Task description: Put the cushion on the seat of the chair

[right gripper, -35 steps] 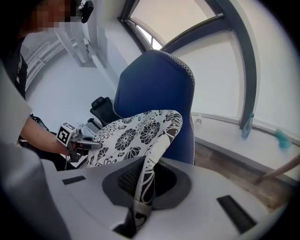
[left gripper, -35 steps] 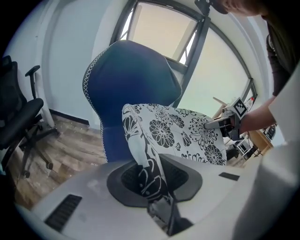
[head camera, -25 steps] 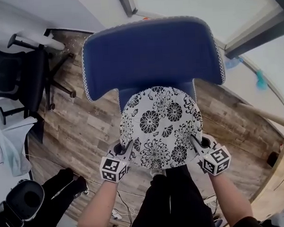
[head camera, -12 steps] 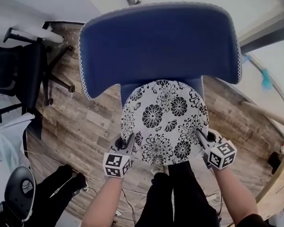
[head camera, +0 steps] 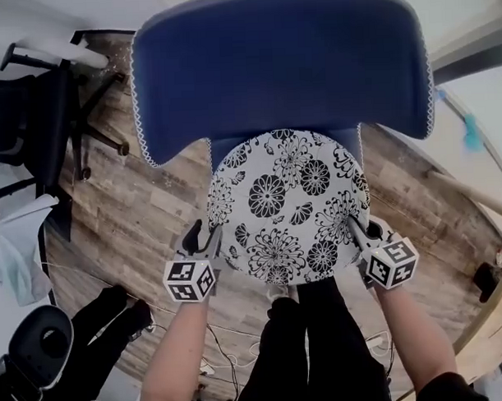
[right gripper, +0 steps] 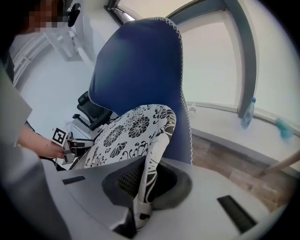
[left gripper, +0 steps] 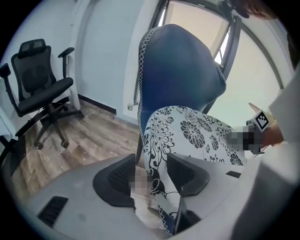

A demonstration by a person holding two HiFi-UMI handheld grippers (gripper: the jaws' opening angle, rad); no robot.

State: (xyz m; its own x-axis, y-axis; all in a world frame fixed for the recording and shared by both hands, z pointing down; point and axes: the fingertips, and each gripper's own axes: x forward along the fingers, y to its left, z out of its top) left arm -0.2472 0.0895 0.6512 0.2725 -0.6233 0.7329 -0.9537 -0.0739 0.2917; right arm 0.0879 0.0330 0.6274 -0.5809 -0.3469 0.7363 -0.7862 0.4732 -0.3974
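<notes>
The round black-and-white floral cushion point(head camera: 288, 206) lies mid-frame over the blue upholstered chair point(head camera: 279, 71). At its lower-left edge the left gripper point(head camera: 201, 238) is opening, its pads off the fabric. At lower right the right gripper point(head camera: 359, 231) pinches the rim.

The cushion point(head camera: 288, 206) sits mid-frame in the head view, just before the backrest of the chair point(head camera: 279, 71) at its 12 o'clock. The left gripper point(head camera: 205, 238), jaws opening with the cushion's edge between them, is at 8 o'clock. The right gripper point(head camera: 356, 231) pinches the rim at 4 o'clock. The person's legs point(head camera: 314, 349) are at 6 o'clock, and an office chair point(head camera: 34, 121) is well apart at 10 o'clock (on the floor point(head camera: 153, 215)).
</notes>
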